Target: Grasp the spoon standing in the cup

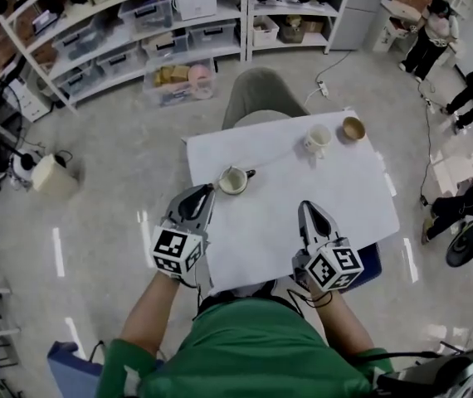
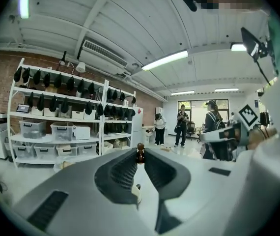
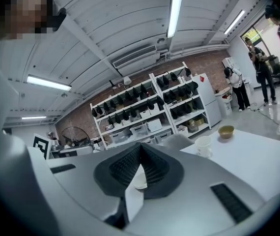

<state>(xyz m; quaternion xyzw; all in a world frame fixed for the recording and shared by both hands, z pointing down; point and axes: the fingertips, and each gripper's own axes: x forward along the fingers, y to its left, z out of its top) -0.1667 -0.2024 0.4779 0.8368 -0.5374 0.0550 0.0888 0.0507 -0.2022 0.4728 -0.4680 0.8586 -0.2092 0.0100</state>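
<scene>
A white cup (image 1: 232, 181) stands on the white table (image 1: 336, 197), and a dark-handled spoon (image 1: 247, 173) leans out of it to the right. My left gripper (image 1: 208, 189) sits just left of the cup with its jaws drawn almost together and nothing between them. In the left gripper view (image 2: 140, 156) the spoon's brown top (image 2: 140, 153) shows beyond the tips, and the cup (image 2: 136, 194) shows low in the slit. My right gripper (image 1: 305, 207) rests shut near the table's front right, holding nothing. The right gripper view (image 3: 140, 146) shows the cup's rim (image 3: 140, 181) under the jaws.
A second white cup (image 1: 317, 140) and a tan bowl (image 1: 353, 128) stand at the table's far right. A grey chair (image 1: 261, 94) is behind the table. Shelving with bins (image 1: 137, 23) lines the back wall. People stand at the far right (image 1: 431, 31).
</scene>
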